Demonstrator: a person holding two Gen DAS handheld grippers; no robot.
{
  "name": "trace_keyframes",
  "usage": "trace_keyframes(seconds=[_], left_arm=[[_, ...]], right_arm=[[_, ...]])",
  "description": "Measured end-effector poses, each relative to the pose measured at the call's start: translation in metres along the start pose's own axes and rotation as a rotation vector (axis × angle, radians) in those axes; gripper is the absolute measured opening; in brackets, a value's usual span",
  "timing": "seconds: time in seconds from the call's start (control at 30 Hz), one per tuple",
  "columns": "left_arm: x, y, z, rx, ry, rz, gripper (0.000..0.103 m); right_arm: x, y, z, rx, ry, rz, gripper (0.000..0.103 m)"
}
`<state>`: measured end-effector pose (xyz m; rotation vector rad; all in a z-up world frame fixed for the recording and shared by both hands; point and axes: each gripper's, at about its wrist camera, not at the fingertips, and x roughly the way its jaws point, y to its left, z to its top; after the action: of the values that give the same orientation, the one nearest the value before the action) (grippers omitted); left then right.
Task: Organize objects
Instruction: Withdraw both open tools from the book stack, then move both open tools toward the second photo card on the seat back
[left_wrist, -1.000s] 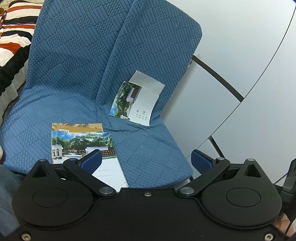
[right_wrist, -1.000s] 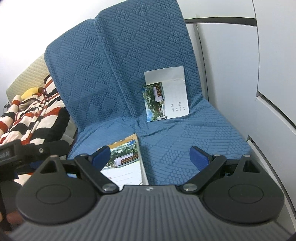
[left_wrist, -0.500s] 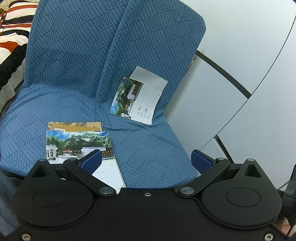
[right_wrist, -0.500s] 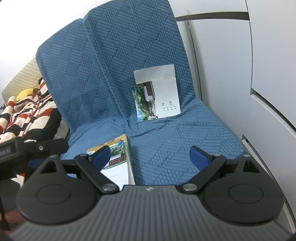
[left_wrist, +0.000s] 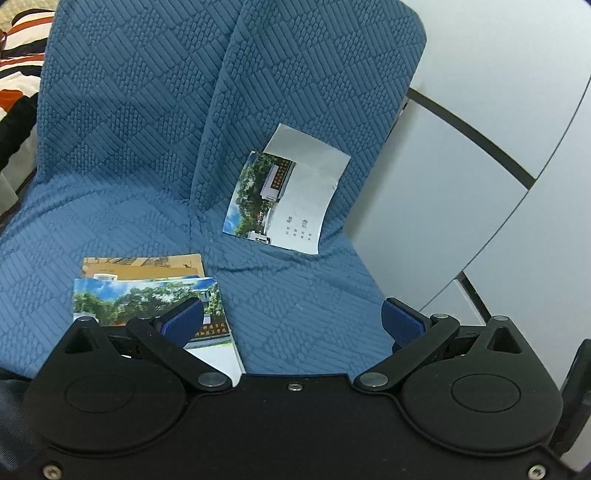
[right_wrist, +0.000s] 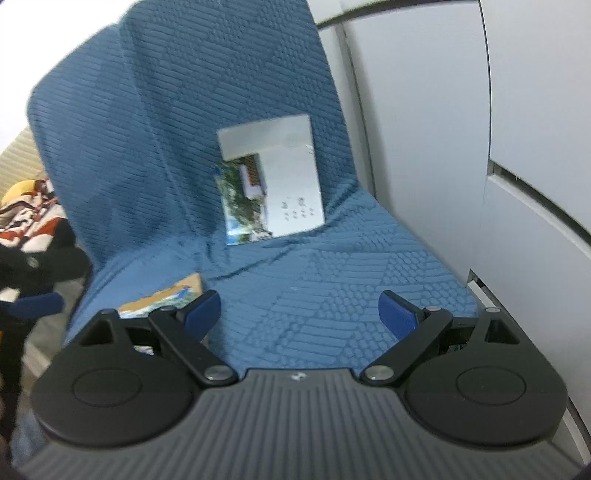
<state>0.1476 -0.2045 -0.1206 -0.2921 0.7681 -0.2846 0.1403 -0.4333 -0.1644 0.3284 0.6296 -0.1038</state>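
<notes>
The left gripper (left_wrist: 291, 321) was glossy black, with two round discs, silver pivot screws and blue padded fingers (left_wrist: 183, 325). The right gripper (right_wrist: 299, 314) had matching black linkages and blue fingers (right_wrist: 397, 315) above a ribbed grey body.

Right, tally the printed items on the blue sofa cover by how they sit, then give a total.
Leaning upright against the backrest: 1, the white booklet.
Lying flat on the seat: 2, the tree-photo booklet stacked on the tan booklet.
Total: 3 on the blue sofa cover.
</notes>
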Motion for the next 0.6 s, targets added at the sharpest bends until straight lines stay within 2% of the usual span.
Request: trace_keyframes(seconds=[0.2, 0.33, 0.47, 0.6], left_arm=[[0.036, -0.005, 0.008, 0.015, -0.004, 0.023, 0.102], [0.063, -0.007, 0.015, 0.022, 0.001, 0.039, 0.102], [0.087, -0.008, 0.022, 0.014, 0.011, 0.059, 0.102], [0.112, -0.008, 0.028, 0.0, 0.013, 0.057, 0.102]], right_arm=[[0.034, -0.015, 0.001, 0.055, -0.004, -0.036, 0.094], [0.055, -0.021, 0.007, 0.073, -0.04, -0.054, 0.094], [0.075, -0.029, 0.012, 0.118, -0.056, -0.035, 0.094], [0.093, -0.028, 0.02, 0.08, -0.07, -0.045, 0.094]])
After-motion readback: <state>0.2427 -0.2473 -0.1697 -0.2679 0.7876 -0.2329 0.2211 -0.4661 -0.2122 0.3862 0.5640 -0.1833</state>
